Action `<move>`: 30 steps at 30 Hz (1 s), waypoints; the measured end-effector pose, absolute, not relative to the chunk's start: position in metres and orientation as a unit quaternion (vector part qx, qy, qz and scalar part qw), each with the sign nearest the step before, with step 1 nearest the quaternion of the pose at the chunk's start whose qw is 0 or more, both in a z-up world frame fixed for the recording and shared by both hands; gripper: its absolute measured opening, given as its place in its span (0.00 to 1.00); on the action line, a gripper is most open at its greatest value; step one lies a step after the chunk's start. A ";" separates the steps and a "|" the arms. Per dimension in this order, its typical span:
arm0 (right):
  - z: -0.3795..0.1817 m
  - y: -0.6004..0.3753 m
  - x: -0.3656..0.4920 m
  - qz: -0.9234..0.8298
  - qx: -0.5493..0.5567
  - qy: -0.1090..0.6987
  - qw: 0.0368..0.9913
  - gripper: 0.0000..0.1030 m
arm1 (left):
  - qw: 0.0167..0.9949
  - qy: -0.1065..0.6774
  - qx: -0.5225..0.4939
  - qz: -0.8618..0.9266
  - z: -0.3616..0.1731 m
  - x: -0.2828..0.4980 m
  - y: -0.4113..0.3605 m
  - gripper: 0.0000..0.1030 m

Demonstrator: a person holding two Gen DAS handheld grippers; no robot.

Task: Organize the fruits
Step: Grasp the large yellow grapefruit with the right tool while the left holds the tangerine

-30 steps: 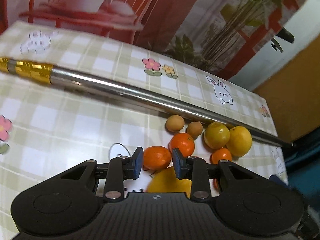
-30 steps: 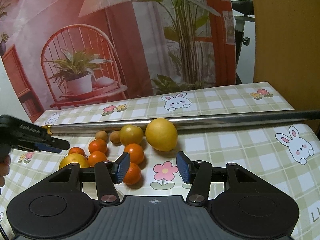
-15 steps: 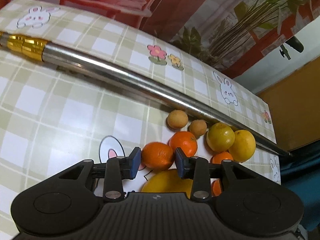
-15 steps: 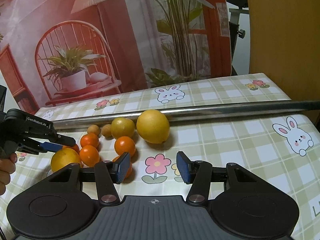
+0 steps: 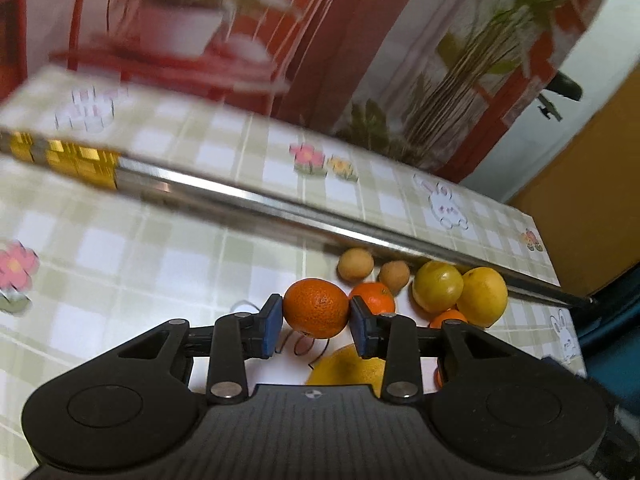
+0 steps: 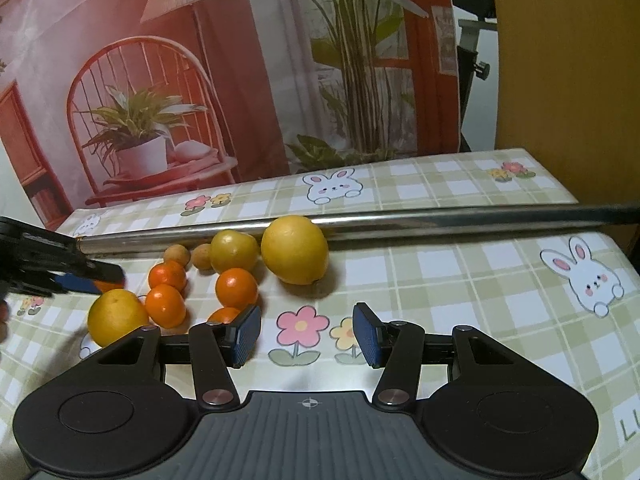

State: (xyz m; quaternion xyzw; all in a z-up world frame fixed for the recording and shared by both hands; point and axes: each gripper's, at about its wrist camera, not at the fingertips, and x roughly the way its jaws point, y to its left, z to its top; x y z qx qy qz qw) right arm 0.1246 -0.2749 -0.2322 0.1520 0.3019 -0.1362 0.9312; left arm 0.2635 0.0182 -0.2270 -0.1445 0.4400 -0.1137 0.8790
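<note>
My left gripper (image 5: pixel 316 312) is shut on an orange mandarin (image 5: pixel 316 308); both blue pads press its sides and it hangs just above the tablecloth. In the right wrist view the left gripper (image 6: pixel 92 280) shows at the left edge with a sliver of that mandarin (image 6: pixel 109 286) between its pads. Beyond it lie more mandarins (image 6: pixel 165 306), two small brown fruits (image 5: pixel 355 265), a yellow-green citrus (image 5: pixel 438 286) and a big yellow citrus (image 6: pixel 295 249). My right gripper (image 6: pixel 306 334) stands open over a flower print, holding nothing.
A long metal rod (image 6: pixel 440 220) with a gold end (image 5: pixel 68 156) lies across the checked tablecloth (image 6: pixel 460 280) right behind the fruit. Another large yellow fruit (image 5: pixel 346 368) sits under the left gripper. A printed backdrop stands along the table's far edge.
The left gripper moved in around the nearest mandarin, closed on it and raised it off the cloth, with the view tilting up. The right gripper stays much as it was.
</note>
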 end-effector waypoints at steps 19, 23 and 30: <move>-0.242 -0.295 0.168 -0.121 0.075 0.200 0.969 0.48 | 0.951 0.296 -0.043 -0.074 -0.184 0.183 0.000 0.37; -0.251 -0.298 0.184 -0.107 0.084 0.208 0.969 0.51 | 0.952 0.292 -0.039 -0.077 -0.185 0.176 -0.002 0.37; -0.263 -0.294 0.201 -0.087 0.093 0.225 0.966 0.52 | 0.950 0.298 -0.034 -0.084 -0.190 0.177 -0.003 0.37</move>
